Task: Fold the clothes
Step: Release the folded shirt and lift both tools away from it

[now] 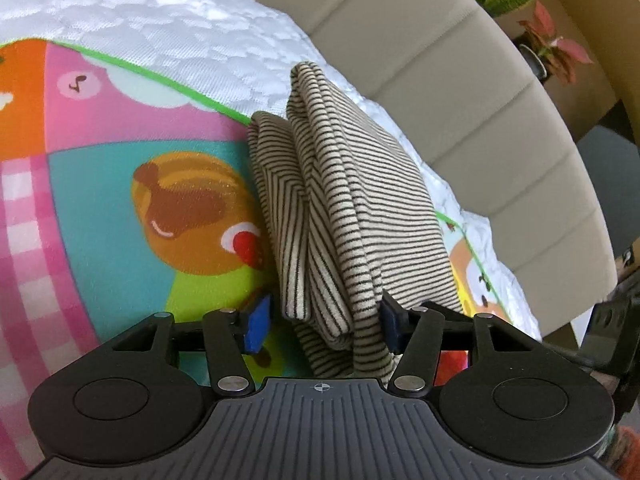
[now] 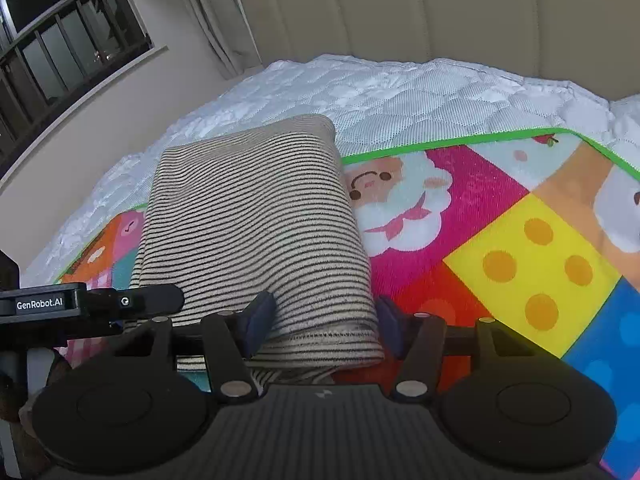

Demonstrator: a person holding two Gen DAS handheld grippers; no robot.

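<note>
- The striped garment point(image 1: 340, 208) is seen folded into a thick, narrow bundle in the middle of the left wrist view, lying half on the cartoon play mat point(image 1: 120, 200) and half on the white quilted bed point(image 1: 160, 8), below the beige padded headboard point(image 1: 460, 92).
- The left claw point(image 1: 324, 322) is set around the bundle's near end: the right-hand pad is pressed into the cloth, while a gap is left beside the blue left-hand pad, so the cloth is straddled, not pinched.
- The right claw point(image 2: 320, 326) is placed at the near edge of the same bundle (lower centre of the right wrist view); both dark pads appear to be touching the fold's sides, so it is judged to be gripping the garment.
- Both ends are probably being held so that the layers are kept stacked and the bundle can be squared or carried whole.
- The folding is judged nearly complete.
</note>
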